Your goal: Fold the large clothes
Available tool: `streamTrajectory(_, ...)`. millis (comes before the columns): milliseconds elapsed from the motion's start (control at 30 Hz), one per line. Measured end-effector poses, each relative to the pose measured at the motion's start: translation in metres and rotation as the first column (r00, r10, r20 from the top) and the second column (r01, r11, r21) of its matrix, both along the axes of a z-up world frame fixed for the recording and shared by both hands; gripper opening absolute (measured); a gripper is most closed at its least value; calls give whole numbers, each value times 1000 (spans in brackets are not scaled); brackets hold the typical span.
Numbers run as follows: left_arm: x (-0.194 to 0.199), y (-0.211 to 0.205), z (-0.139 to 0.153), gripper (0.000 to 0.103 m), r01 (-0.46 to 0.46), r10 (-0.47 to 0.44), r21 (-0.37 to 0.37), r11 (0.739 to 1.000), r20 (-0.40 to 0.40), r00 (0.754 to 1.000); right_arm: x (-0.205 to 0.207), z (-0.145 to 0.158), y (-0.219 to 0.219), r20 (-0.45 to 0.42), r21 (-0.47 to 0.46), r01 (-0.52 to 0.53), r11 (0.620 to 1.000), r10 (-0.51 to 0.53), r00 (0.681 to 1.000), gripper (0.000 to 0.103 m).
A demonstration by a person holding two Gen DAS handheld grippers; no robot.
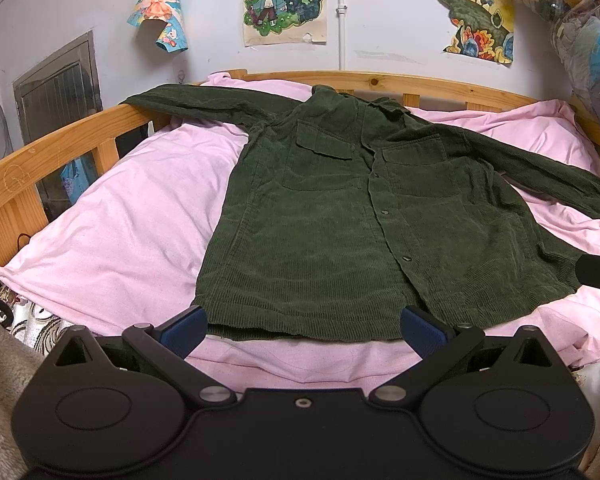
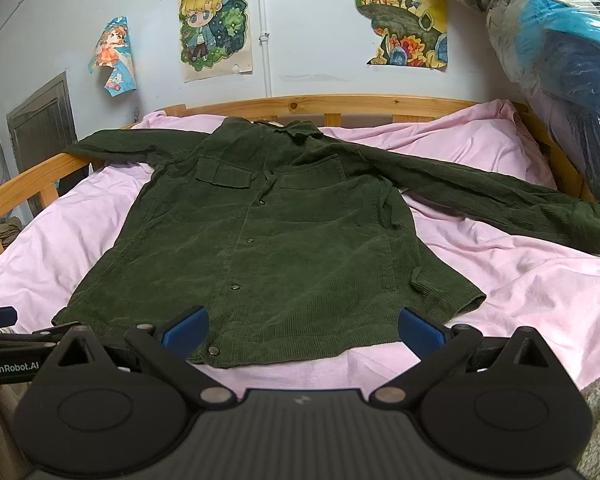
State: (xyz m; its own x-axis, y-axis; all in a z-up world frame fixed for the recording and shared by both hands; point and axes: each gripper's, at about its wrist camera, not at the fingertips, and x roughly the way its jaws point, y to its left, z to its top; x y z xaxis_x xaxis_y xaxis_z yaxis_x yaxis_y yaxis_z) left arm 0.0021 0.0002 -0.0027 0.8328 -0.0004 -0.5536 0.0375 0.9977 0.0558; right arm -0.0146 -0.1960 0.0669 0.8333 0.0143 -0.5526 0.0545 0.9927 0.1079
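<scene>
A dark green corduroy shirt (image 1: 340, 216) (image 2: 268, 232) lies flat and buttoned on the pink sheet, collar toward the headboard, both sleeves spread out sideways. Its left sleeve (image 1: 204, 108) drapes over the wooden rail; the right sleeve (image 2: 500, 196) stretches toward the bagged bundle. My left gripper (image 1: 304, 330) hovers open just in front of the hem, nothing between its blue pads (image 1: 186, 330). Open as well, my right gripper (image 2: 302, 330) sits at the hem's right half with blue pads (image 2: 420, 330) wide apart. Each gripper's edge shows in the other view.
The pink sheet (image 1: 120, 220) covers a bed with a wooden frame (image 1: 340, 80) along the back and left. A plastic-wrapped bundle (image 2: 560, 60) hangs at the right. Posters (image 2: 216, 28) are on the wall. Patterned bedding (image 1: 32, 316) lies at the near left.
</scene>
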Motion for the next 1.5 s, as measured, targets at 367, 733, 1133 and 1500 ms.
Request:
streamTrajectory(367, 1, -1, 0, 102, 0, 0, 0, 1000, -2, 1000, 0, 1, 2, -3, -6, 5, 1000, -5, 1000, 103)
streamTrajectory(733, 1, -1, 1, 102, 0, 0, 0, 1000, 1, 1000, 1, 0, 2, -5, -11, 5, 1000, -5, 1000, 103)
streamTrajectory(1133, 0, -1, 1, 102, 0, 0, 0, 1000, 1, 1000, 1, 1, 1, -6, -11, 10, 1000, -10, 1000, 103)
streamTrajectory(1500, -1, -3, 0, 102, 8, -9, 17, 1000, 11, 1000, 1, 0, -1, -8, 0, 14, 1000, -14, 1000, 103)
